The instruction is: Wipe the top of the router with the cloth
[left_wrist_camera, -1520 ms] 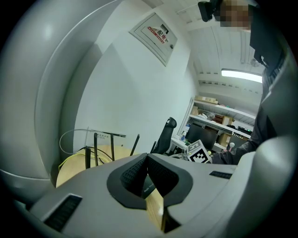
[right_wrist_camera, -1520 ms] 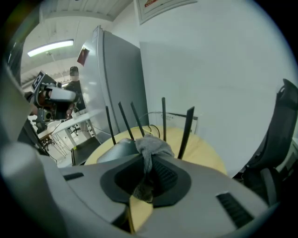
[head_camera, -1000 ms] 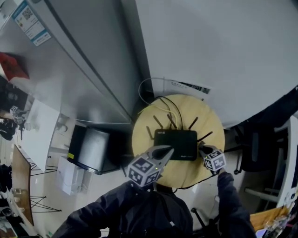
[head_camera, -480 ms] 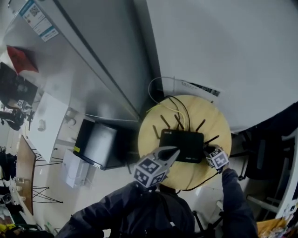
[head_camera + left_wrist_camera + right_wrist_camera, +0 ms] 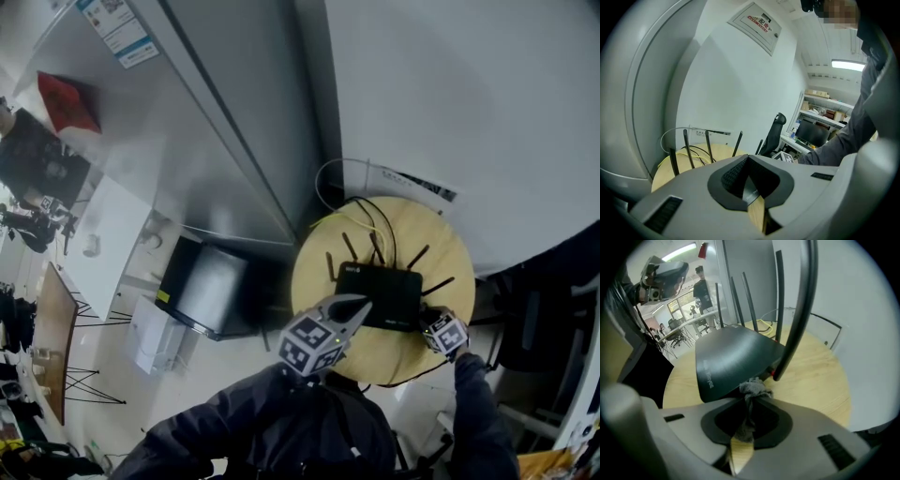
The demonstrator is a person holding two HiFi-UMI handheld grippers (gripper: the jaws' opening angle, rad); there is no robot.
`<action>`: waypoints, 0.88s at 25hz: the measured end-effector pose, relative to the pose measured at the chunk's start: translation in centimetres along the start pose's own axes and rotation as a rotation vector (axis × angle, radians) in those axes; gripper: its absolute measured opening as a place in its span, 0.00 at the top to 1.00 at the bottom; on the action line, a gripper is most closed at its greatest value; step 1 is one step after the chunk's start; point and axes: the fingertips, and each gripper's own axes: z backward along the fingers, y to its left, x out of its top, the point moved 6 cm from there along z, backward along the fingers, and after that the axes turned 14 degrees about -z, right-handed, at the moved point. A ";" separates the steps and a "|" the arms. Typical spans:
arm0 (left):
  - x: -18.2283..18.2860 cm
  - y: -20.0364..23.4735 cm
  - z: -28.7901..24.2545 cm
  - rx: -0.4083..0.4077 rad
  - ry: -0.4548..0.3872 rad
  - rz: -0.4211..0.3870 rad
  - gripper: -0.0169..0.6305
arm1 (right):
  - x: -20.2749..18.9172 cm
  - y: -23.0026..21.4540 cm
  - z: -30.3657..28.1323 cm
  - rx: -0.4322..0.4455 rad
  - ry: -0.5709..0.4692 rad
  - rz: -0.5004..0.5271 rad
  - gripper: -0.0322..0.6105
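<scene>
right gripper view: a crumpled grey cloth [image 5: 753, 386] is pinched between the closed jaws of the right gripper [image 5: 749, 401] and laid against the near edge of the flat black router [image 5: 731, 352]. the router is set on a round pale wooden table [image 5: 811, 376]. the left gripper [image 5: 748, 160] is held over the router's front corner, its jaws together on nothing.

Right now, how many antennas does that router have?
5 antennas on the router: one at its left end, three along the back edge, one at the right end. None seems hidden.
</scene>
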 end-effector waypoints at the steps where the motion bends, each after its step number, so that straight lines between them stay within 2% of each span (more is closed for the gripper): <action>1: -0.1 0.0 0.2 -0.001 -0.001 -0.001 0.97 | -0.3 0.4 0.1 -0.001 0.000 0.000 0.84; 9: -0.5 -0.6 1.3 -0.026 -0.005 -0.013 0.97 | -4.2 3.5 0.7 0.010 0.017 -0.053 0.84; 12: -0.6 -0.9 1.6 -0.033 -0.009 -0.018 0.97 | -5.1 4.3 0.8 -0.010 -0.019 -0.096 0.84; 16: -0.9 -0.8 2.3 -0.032 -0.012 -0.018 0.97 | -4.8 4.8 1.6 -0.067 -0.092 -0.277 0.84; 22: -1.3 -0.5 3.4 -0.017 -0.015 -0.009 0.97 | -4.5 6.4 1.4 -0.126 -0.153 -0.473 0.84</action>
